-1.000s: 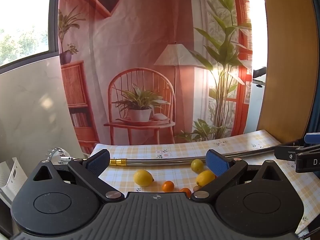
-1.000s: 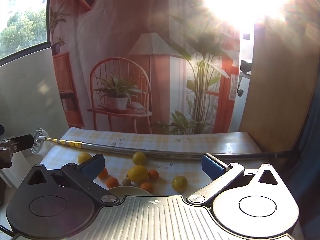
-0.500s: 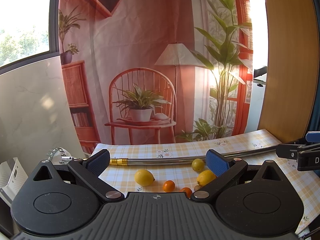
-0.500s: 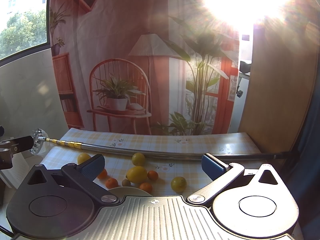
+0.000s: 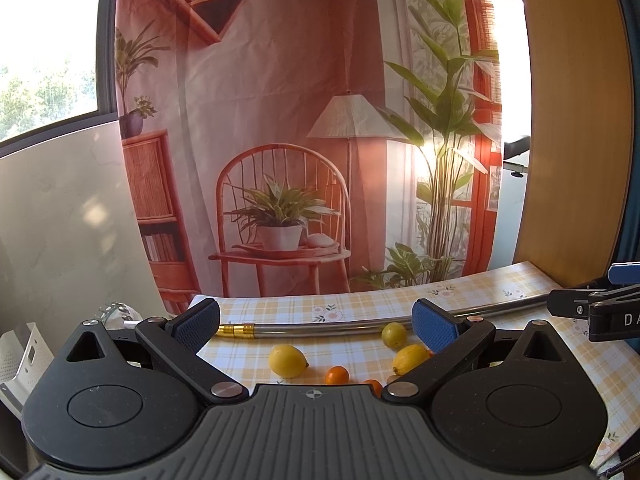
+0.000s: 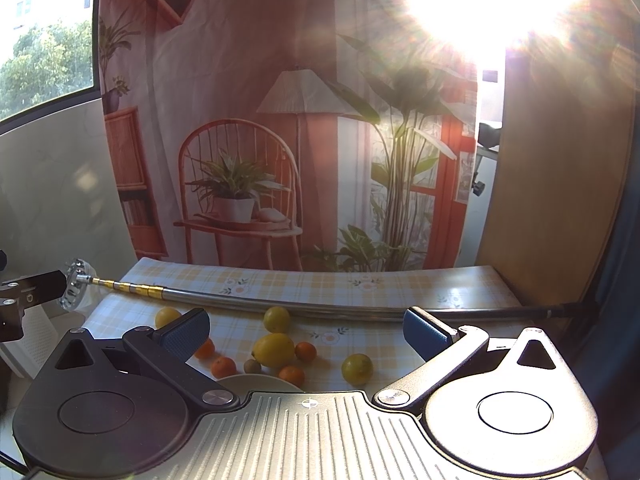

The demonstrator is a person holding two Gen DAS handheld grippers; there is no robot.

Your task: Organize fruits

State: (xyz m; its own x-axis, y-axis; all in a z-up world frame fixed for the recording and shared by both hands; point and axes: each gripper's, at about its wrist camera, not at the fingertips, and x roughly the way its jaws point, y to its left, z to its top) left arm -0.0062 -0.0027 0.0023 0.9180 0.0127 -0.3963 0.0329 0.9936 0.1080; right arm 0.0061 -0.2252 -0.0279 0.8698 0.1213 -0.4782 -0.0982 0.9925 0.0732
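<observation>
Little has shifted over the last second: both grippers hang above the near edge of the table much as before, and the fruit sits in a slightly different place in each view, but none of it has been moved.

From the left wrist, the left gripper [image 5: 316,322] is spread wide with nothing between its blue pads [image 5: 198,322]. Beyond it, on the checked tablecloth [image 5: 280,308], lie a lemon [image 5: 287,361], a second lemon [image 5: 410,358] partly behind the right finger, a round yellow fruit [image 5: 394,334] touching the metal pole [image 5: 320,325], and a small orange [image 5: 337,375]. All rest loose on the cloth.

From the right wrist, the right gripper [image 6: 306,330] is likewise wide open and holds nothing. The rim of a pale plate [image 6: 256,381] peeks above the gripper body; what shows of it is bare. Fruit clusters just past it: a large lemon [image 6: 273,350], small oranges [image 6: 306,351] beside it, a brownish small fruit [image 6: 253,366], a yellow-green fruit [image 6: 357,368] off to the right, and a round yellow fruit [image 6: 277,319] against the pole [image 6: 320,309].
</observation>
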